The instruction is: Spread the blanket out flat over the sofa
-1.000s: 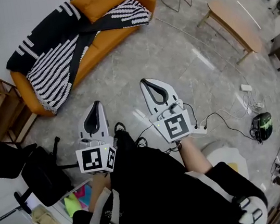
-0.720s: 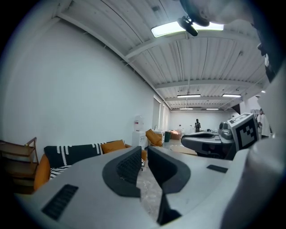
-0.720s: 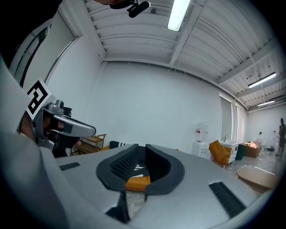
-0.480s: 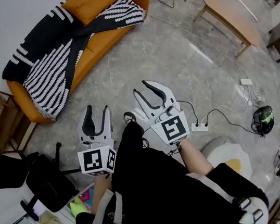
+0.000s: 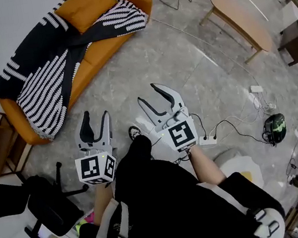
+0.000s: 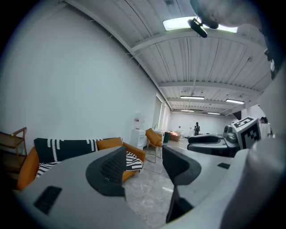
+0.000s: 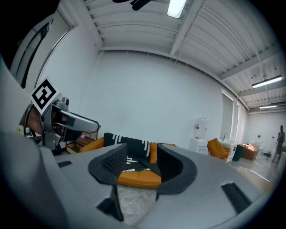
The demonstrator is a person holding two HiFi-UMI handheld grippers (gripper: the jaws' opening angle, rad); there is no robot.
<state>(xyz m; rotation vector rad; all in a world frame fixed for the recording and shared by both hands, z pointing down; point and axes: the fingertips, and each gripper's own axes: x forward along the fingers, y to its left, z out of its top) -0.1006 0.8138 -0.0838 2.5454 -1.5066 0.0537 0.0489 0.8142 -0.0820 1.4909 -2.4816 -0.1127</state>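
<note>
With the left gripper (image 5: 96, 119) and right gripper (image 5: 157, 98) both empty, jaws opening, advance to the sofa (image 5: 97, 53) at 11 o'clock and seize the twisted blanket (image 5: 39, 91) at separate edges.

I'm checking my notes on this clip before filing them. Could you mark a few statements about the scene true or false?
1. An orange cushion sits on the sofa. True.
2. The blanket lies flat over the whole sofa. False: it is bunched and crossed, with bare orange seat showing.
3. The left gripper clamps the blanket. False: its jaws are opening with nothing between them, over the floor, apart from the sofa.
4. A wooden table stands to the sofa's right. True.
</note>
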